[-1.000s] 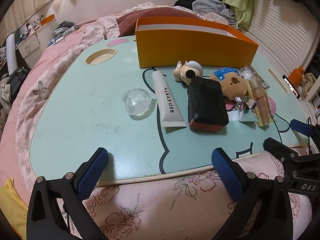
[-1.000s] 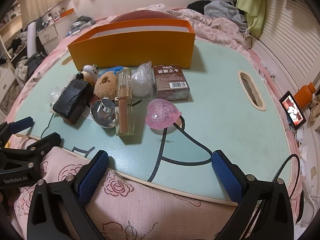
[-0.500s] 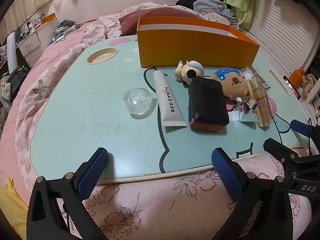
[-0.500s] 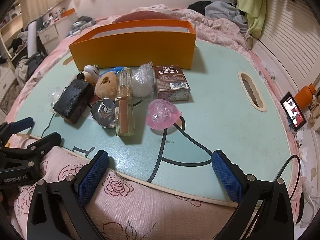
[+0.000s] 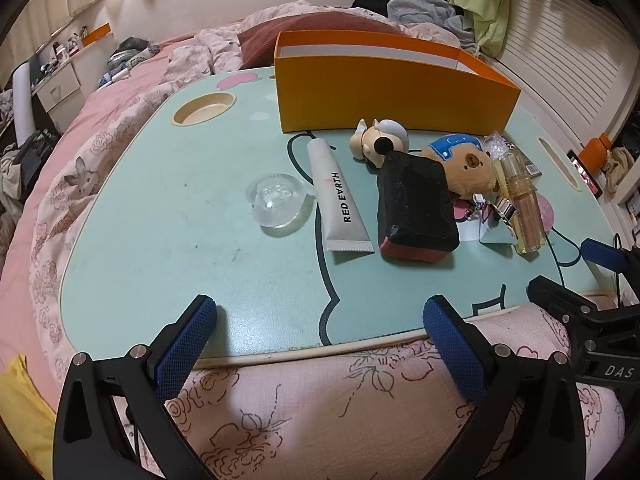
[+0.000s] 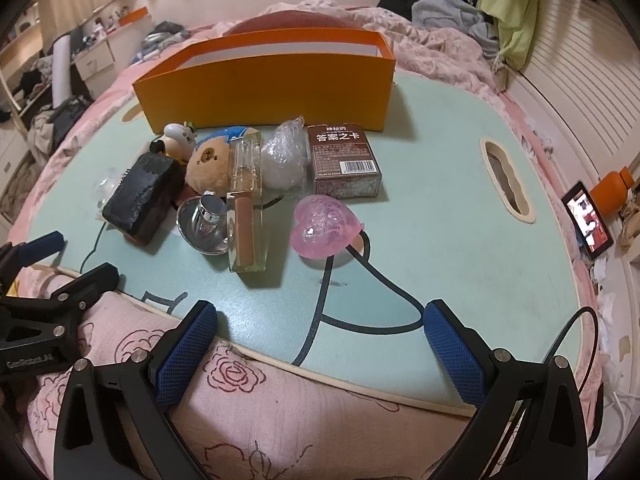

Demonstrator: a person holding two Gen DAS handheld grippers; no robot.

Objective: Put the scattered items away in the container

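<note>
Hovering low at the bottom of each frame, both grippers sit back from the near edge of the mint-green bench point(image 5: 160, 248), over a pink floral blanket point(image 5: 320, 412), which reads as a starting pose. The left gripper point(image 5: 320, 320) has its blue fingers point(image 5: 188, 336) spread wide with nothing between them; the right gripper point(image 6: 320, 320) is equally spread and empty.

The orange box point(image 5: 392, 92), open at the top, stands at the upper centre of the left view with its long wall facing the clutter, so anything lifted need only go up and over that wall. Its floor is hidden from both cameras.

The scattered things lie in a loose band just in front of it. In the left view a white tube printed RED EARTH point(image 5: 340, 200) lies lengthwise at centre, a clear plastic dome point(image 5: 276, 200) just left of it, a black block with a red base point(image 5: 416, 208) to its right. Behind the block are a small figurine point(image 5: 380, 140) and a bear plush with a blue cap point(image 5: 464, 164).

In the right view a clear lip-gloss tube point(image 6: 246, 204) leans across a silver cap point(image 6: 204, 220) at centre left. A crinkled plastic bag point(image 6: 286, 156), a brown card box point(image 6: 344, 160) and a pink heart point(image 6: 324, 228) sit right of it. The heart lies alone and nearest the right fingers, probably the easiest first pick; the piled middle items would likely shift if nudged.
</note>
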